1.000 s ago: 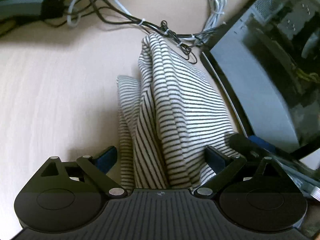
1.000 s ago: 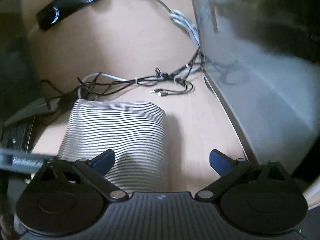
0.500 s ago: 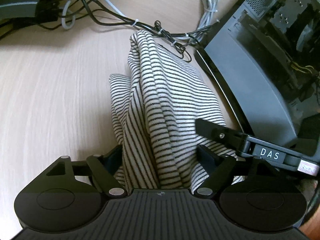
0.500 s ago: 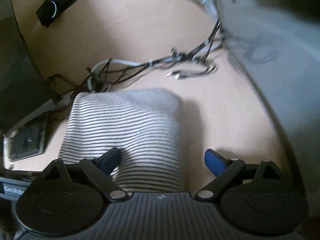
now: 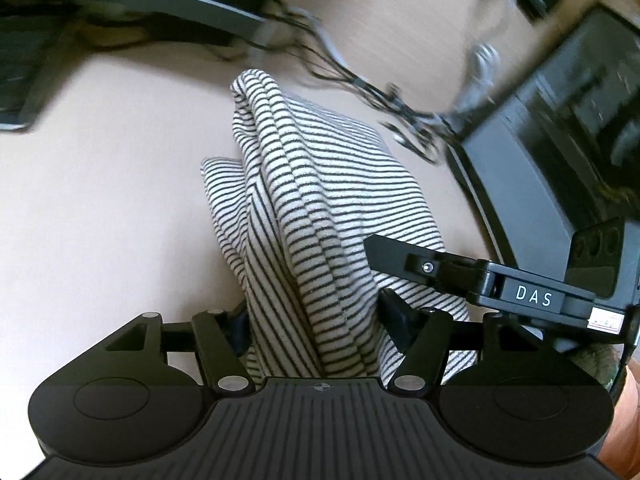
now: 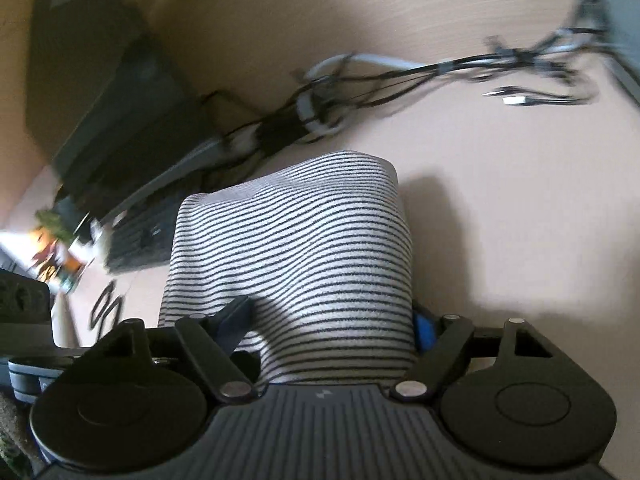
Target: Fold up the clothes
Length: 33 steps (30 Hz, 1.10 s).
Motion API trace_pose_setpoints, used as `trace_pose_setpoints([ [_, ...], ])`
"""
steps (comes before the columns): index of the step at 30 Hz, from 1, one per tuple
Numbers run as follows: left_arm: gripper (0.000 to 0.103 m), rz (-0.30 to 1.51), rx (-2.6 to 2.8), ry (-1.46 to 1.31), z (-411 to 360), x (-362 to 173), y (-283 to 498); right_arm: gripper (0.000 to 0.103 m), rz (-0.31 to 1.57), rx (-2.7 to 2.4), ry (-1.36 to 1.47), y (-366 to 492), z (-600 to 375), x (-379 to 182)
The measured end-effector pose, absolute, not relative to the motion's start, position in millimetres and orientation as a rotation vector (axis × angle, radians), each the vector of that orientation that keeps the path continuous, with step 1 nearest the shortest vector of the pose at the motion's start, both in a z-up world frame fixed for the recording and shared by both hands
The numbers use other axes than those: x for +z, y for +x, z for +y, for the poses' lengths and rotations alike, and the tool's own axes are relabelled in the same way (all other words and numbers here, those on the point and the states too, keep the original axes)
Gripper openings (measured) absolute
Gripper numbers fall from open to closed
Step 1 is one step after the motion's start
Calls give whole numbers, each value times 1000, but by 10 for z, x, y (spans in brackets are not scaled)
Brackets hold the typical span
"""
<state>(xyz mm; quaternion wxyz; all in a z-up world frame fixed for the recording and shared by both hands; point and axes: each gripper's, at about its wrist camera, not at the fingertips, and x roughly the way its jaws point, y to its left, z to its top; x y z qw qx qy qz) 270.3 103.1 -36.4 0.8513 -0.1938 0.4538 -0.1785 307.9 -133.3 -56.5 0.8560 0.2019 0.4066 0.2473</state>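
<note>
Your left gripper (image 5: 316, 320) and right gripper (image 6: 328, 324) are both closing around the soft, folded striped knit garment (image 5: 320, 200) on the smooth wooden desk (image 5: 100, 200).

We ride both wrists, angled down, very close over the desk (image 5: 100, 200). Left view faces the computer case (image 5: 520, 184); right view faces the monitor stand (image 6: 120, 120). Both share the striped garment (image 5: 320, 208) and cable tangle (image 6: 400, 76).

Cables (image 5: 384, 92) blurred; PC case (image 5: 560, 128) prob. cropped.
</note>
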Motion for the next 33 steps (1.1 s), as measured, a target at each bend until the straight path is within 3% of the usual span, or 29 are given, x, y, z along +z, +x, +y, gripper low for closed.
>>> trace_pose_setpoints([
  [15,67,877,-244,-513,2208,-302,2732,76,845,722,237,3605,197,-271],
  [19,68,854,-302,-523,2351,-265,2695,84,823,621,174,3669,254,-293],
  [24,80,786,-365,-498,2626,-23,2694,86,691,569,48,3351,227,-63],
  [29,80,818,-401,-500,2648,-39,3043,86,561,630,-72,2737,287,132],
  [32,62,848,-428,-482,2587,-97,3285,86,540,671,-129,2387,544,89],
  [33,48,844,-423,-473,2589,-95,3343,86,531,661,-163,2315,660,48],
])
